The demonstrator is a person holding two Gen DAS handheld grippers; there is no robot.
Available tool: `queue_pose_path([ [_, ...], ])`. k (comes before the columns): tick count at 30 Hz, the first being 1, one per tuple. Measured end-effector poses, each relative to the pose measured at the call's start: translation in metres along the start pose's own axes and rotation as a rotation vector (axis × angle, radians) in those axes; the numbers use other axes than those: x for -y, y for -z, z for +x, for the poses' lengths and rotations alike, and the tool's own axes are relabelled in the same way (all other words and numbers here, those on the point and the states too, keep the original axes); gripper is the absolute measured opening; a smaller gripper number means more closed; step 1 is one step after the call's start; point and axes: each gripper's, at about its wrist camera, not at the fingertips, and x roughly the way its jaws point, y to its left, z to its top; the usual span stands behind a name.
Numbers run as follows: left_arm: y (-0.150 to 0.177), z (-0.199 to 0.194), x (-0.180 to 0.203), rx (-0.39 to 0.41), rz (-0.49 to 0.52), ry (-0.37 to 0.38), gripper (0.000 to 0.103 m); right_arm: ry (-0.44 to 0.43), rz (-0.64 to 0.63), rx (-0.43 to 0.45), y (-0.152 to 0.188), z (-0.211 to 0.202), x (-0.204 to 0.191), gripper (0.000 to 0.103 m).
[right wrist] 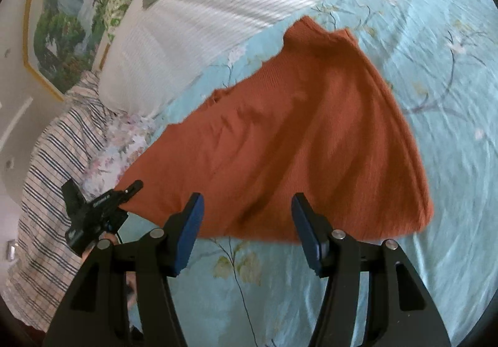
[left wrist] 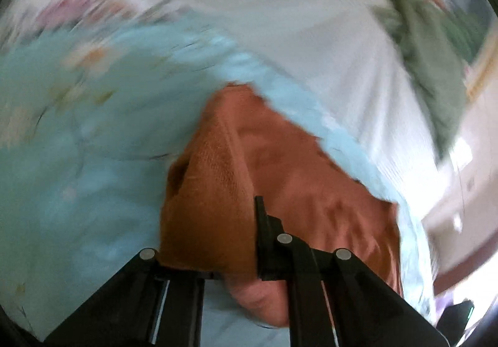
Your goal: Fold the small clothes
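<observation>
An orange knit garment (right wrist: pixel 295 141) lies spread on the light blue floral bedsheet (right wrist: pixel 435 73). My right gripper (right wrist: pixel 247 222) is open and empty, its blue pads just over the garment's near edge. My left gripper (left wrist: pixel 246 222) is shut on a bunched corner of the orange garment (left wrist: pixel 211 197) and holds it lifted; the left wrist view is blurred by motion. The left gripper also shows in the right wrist view (right wrist: pixel 133 186) at the garment's left corner.
A white ribbed blanket (right wrist: pixel 202 23) lies along the far side of the bed. A striped cloth (right wrist: pixel 53 166) and a floral cloth (right wrist: pixel 118 144) lie at the left. A framed landscape painting (right wrist: pixel 65 20) hangs on the wall behind.
</observation>
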Motion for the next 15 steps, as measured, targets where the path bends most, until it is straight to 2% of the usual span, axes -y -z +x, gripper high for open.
queue_pose_path([
  [4, 0.018, -0.001, 0.066, 0.0, 0.239, 0.036, 0.007, -0.056, 0.032, -0.03, -0.026, 0.006, 0.01, 0.06],
  [8, 0.061, 0.015, 0.123, -0.025, 0.528, -0.024, 0.007, -0.102, 0.062, -0.099, -0.047, 0.025, 0.012, 0.06],
  [12, 0.109, 0.032, 0.153, -0.025, 0.753, -0.081, 0.007, -0.14, 0.077, -0.178, -0.058, 0.057, 0.005, 0.07],
  [15, 0.13, 0.038, 0.158, -0.026, 0.831, -0.1, 0.007, -0.186, 0.077, -0.249, -0.066, 0.09, -0.006, 0.075],
])
